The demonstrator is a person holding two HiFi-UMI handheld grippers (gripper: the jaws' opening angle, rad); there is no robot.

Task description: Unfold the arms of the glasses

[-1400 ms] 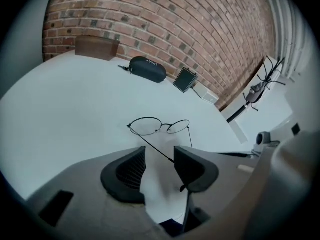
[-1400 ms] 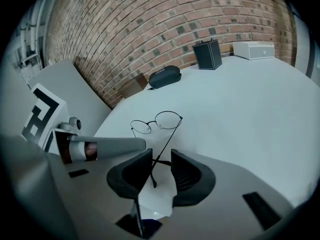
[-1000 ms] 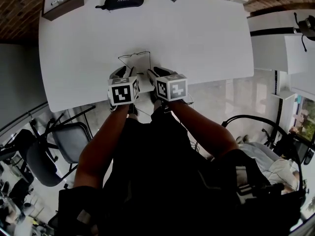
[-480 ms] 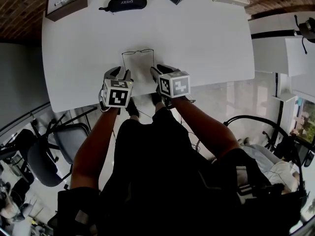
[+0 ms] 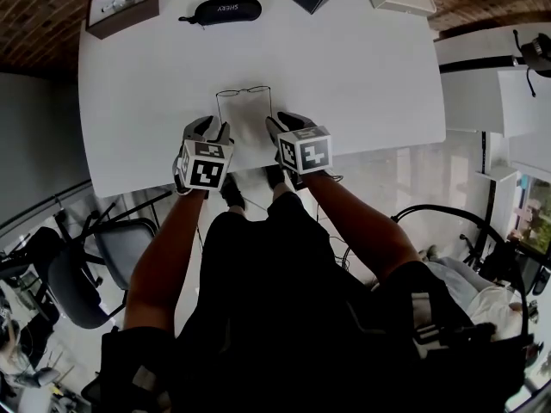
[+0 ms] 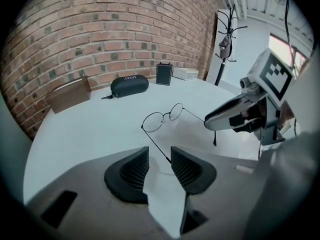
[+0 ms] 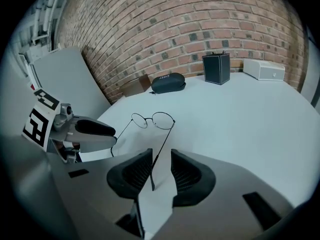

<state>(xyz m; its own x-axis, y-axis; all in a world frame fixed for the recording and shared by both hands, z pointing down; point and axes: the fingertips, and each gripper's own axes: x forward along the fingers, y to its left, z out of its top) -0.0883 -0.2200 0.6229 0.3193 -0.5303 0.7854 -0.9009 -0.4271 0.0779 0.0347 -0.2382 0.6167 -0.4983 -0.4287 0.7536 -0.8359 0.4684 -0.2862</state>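
Your wire-rimmed glasses (image 5: 244,93) lie on the white table (image 5: 362,67) with both arms spread open (round lenses at the far end); your left gripper (image 6: 160,156) has its jaws parted, one arm's tip between them, unpinched; your right gripper (image 7: 161,159) is likewise spread around the other arm's tip.

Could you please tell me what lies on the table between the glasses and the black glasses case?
Nothing: the white table is bare between the glasses and the black case, as the head view shows.
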